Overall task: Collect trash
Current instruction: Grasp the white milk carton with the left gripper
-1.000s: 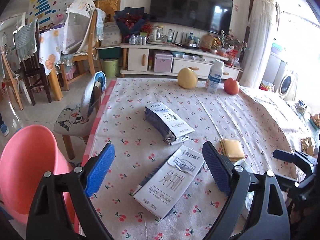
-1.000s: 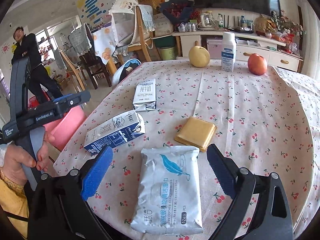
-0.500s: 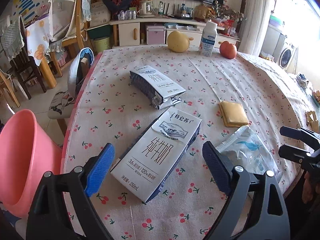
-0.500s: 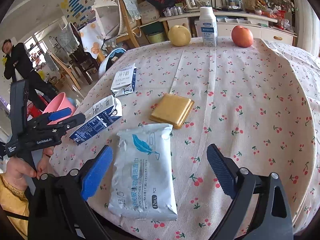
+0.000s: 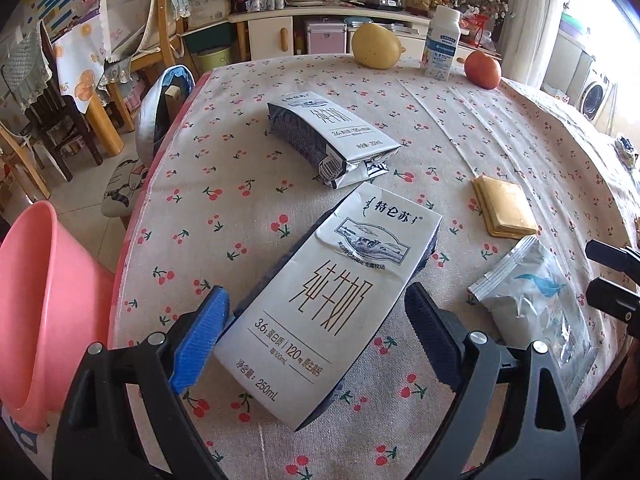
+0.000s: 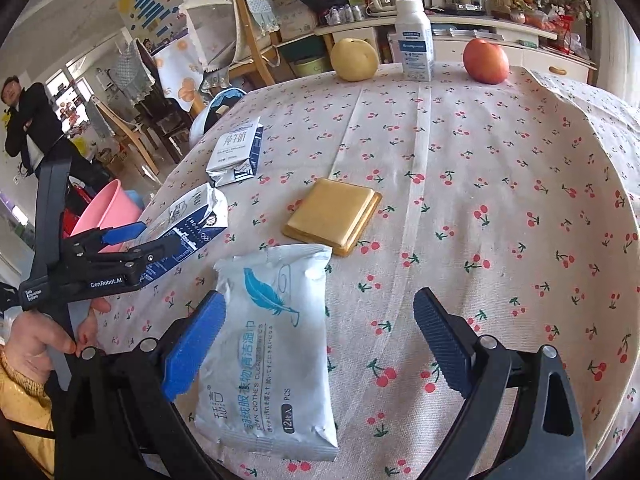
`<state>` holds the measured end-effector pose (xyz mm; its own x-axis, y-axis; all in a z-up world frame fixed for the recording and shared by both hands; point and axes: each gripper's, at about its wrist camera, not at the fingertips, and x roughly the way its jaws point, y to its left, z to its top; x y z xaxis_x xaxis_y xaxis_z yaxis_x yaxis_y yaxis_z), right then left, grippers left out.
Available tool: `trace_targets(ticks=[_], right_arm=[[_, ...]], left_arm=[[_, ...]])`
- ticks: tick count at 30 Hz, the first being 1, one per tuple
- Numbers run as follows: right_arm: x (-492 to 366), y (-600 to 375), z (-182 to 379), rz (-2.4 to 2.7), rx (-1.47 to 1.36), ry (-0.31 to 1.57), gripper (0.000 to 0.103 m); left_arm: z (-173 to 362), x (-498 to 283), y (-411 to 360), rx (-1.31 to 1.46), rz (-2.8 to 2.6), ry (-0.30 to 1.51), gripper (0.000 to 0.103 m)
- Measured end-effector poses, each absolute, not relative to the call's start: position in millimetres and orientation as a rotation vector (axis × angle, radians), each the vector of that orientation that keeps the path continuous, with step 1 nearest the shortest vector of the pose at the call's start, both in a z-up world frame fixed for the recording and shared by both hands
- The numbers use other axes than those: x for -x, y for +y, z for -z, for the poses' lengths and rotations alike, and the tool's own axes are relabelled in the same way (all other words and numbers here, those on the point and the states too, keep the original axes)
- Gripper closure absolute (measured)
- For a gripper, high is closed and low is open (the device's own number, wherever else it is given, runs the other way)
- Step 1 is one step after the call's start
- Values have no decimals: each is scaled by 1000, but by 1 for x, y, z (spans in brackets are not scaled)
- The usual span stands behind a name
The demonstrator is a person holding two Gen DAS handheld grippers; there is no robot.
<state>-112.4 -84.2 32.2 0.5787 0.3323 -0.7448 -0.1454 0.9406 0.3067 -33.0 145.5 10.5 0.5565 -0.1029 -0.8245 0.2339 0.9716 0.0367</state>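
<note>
A flattened white and blue milk carton (image 5: 332,300) lies on the cherry-print tablecloth, its near end between the open fingers of my left gripper (image 5: 316,336). A second crumpled carton (image 5: 328,140) lies farther back. A silver wet-wipe packet (image 6: 272,344) lies in front of my open right gripper (image 6: 316,340), against the left finger. A flat yellow packet (image 6: 334,216) lies beyond it. A pink bucket (image 5: 40,300) stands beside the table at the left. In the right wrist view the left gripper (image 6: 148,236) straddles the near carton (image 6: 188,224).
A yellow pear (image 5: 376,46), a white bottle (image 5: 440,48) and a red apple (image 5: 482,69) stand at the table's far edge. A chair with a blue cushion (image 5: 164,112) is at the left edge. A person (image 6: 24,120) stands far left.
My left gripper has moved forward and down, so the near carton now lies between its fingers. My right gripper has moved closer to the wet-wipe packet.
</note>
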Motion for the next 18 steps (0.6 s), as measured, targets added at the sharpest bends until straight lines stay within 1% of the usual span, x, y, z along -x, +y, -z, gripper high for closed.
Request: trace_targets(ticks=[3,11,16,18], right_arm=[[106,-88,-31,-274,-231,913,9],[90,-82,-30,-276,-198,906,9],[75,-76,-26,-275,-192,912,9],[68,-74,-23,-277,-185,923,9]], left_arm=[[-7,30,144,-160,189,970,13],[-3,30,129,-222,188,970,27],[-4,30,128,-192,199,969,33],[-5,30,129,-181,196,969,33]])
